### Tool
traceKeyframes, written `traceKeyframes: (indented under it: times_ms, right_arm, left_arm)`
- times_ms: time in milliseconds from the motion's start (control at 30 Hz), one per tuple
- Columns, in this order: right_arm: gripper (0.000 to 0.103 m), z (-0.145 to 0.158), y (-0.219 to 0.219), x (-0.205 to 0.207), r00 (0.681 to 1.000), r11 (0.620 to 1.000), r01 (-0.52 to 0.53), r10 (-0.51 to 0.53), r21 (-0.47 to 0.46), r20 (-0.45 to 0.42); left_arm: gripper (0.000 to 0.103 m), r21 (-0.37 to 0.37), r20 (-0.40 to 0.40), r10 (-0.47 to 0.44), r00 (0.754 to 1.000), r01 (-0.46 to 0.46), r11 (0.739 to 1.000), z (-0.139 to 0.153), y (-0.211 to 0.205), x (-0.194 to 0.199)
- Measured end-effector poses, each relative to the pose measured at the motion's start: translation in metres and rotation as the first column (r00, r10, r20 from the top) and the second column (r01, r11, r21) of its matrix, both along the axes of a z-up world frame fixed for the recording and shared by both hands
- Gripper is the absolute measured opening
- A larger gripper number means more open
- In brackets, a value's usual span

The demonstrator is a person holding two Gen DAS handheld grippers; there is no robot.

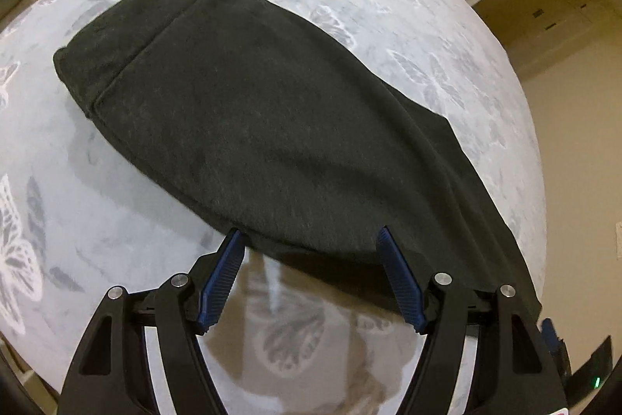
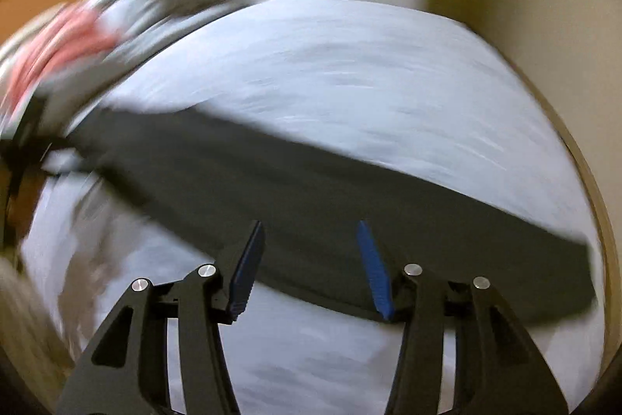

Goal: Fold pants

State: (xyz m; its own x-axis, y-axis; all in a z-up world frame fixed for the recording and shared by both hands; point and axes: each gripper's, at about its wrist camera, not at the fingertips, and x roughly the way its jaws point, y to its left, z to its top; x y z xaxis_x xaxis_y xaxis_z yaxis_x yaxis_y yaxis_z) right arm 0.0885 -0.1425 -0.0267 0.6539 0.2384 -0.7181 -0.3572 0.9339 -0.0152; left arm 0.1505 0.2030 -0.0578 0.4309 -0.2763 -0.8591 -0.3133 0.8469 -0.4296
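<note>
Two tongs: left tongs (image 1: pixel 309 234) and right tongs (image 2: pixel 309 226) both spread, gripping nothing.
Pants (image 1: pixel 241 111): flat on bed (image 1: pixel 388 6), lengthwise-folded, near edge between the pads, ready for grasp.

Black claw (image 1: pixel 311 240) arms, ribbed blue pads (image 1: pixel 400 282), silver screws (image 1: pixel 443 278).

One pair of dark pants (image 1: pixel 248 111) lies on one pale sheet (image 1: pixel 388 6) printed with butterflies; at least six butterflies can be made out in the left wrist view, with others too faint to count. Two grippers show, the left gripper (image 1: pixel 309 234) and the right gripper (image 2: pixel 309 226), each with two blue pads. One heap of clothes (image 2: pixel 77 34) sits at the far edge, too blurred to count its pieces.
</note>
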Motion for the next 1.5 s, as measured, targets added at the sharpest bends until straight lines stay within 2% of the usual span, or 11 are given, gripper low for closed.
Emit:
traceKeyframes:
  times_ms: [200,533,633,667,767,867,1067,1133,1200,1267,1500]
  right_arm:
    - [0.045,-0.044,0.083,0.012,0.983,0.982,-0.176,0.172,-0.071,-0.059]
    - [0.032,-0.069,0.087,0.033,0.980,0.985,-0.170,0.172,0.032,-0.095]
    - [0.018,-0.073,0.091,0.032,0.982,0.987,-0.163,0.162,0.003,-0.096]
    - [0.008,-0.071,0.090,0.030,0.982,0.987,-0.162,0.161,0.007,-0.099]
    - [0.003,-0.051,0.090,0.018,0.976,0.978,-0.204,0.207,0.041,-0.074]
    - [0.004,-0.039,0.091,-0.001,0.959,0.961,-0.277,0.278,0.014,-0.061]
    - [0.015,-0.055,0.088,-0.002,0.966,0.972,-0.234,0.228,-0.036,-0.119]
    - [0.057,-0.042,0.082,-0.007,0.975,0.977,-0.209,0.206,-0.031,-0.087]
    - [0.069,-0.017,0.061,-0.019,0.990,0.991,-0.137,0.137,0.008,-0.009]
    - [0.069,-0.006,0.042,-0.024,0.996,0.996,-0.087,0.087,0.025,0.010]
    - [0.069,-0.011,-0.016,-0.012,0.986,0.986,0.146,-0.140,0.075,-0.086]
  left_arm:
    - [0.068,-0.039,0.001,0.029,1.000,-0.029,0.999,-0.002,0.006,0.009]
    - [0.067,-0.072,0.000,0.007,1.000,-0.007,0.997,-0.003,-0.002,0.012]
    - [0.040,-0.051,-0.011,0.015,1.000,-0.015,0.999,-0.007,-0.001,0.015]
    - [0.017,-0.037,-0.015,0.008,1.000,-0.009,0.999,-0.008,-0.001,0.017]
    - [0.004,-0.067,0.002,0.015,1.000,-0.015,0.998,-0.003,0.007,0.010]
    - [0.005,-0.033,0.065,-0.014,0.998,0.016,0.999,0.017,0.013,-0.005]
    - [0.012,-0.079,-0.011,-0.027,1.000,0.026,0.997,-0.007,0.027,-0.004]
    - [0.014,-0.080,0.122,0.005,0.992,0.005,0.997,0.024,0.047,-0.015]
    - [0.061,-0.034,0.231,0.063,0.971,-0.057,0.998,0.050,0.073,-0.027]
    - [0.068,-0.015,0.270,0.154,0.950,-0.156,0.988,0.056,0.105,-0.035]
    - [0.068,-0.243,0.027,0.279,0.960,-0.265,0.933,-0.017,0.145,-0.020]
